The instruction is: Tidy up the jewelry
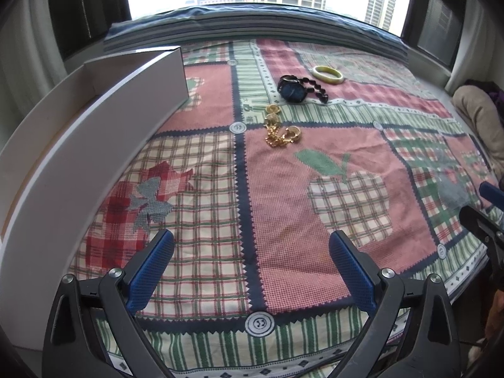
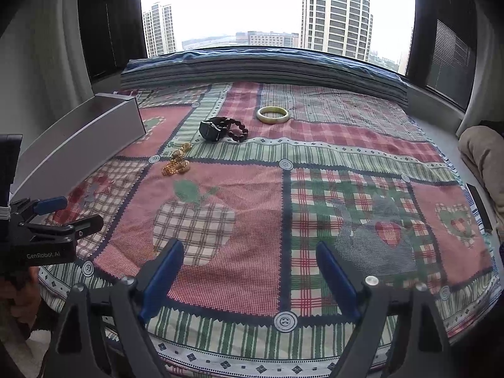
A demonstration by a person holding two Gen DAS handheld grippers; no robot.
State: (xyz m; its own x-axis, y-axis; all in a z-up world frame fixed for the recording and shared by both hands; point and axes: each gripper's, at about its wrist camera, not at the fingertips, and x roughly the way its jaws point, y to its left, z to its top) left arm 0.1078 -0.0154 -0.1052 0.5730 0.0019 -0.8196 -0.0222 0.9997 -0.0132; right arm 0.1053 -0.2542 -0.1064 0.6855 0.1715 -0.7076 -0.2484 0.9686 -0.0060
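Two handheld grippers hovered over a patchwork quilt (image 1: 283, 208) spread before a high-rise window, the jewelry lying well ahead of both. The left gripper (image 1: 251, 249) had its blue-padded fingers (image 1: 151, 267) spread wide, with nothing between them but cloth. The right gripper (image 2: 249, 260) was likewise splayed, its fingers (image 2: 163, 274) apart and pinching nothing.

Beyond the left gripper's fingertips, a little to their right, lay a tangle of gold chain and rings (image 1: 280, 127). Farther out rested a dark-faced watch (image 1: 291, 89), touching a string of dark beads (image 1: 316, 86), and past those, just beside the beads, a pale green bangle (image 1: 327, 75) lay flat.

From the right gripper the same pieces sat ahead and to the left of its fingers: the gold pieces (image 2: 177, 162) nearest, then the watch (image 2: 211, 130) and beads (image 2: 237, 132), and the bangle (image 2: 272, 115) farthest.

A long white open box (image 1: 104, 116) ran along the quilt's edge, left of the left fingers and near the gold pieces.
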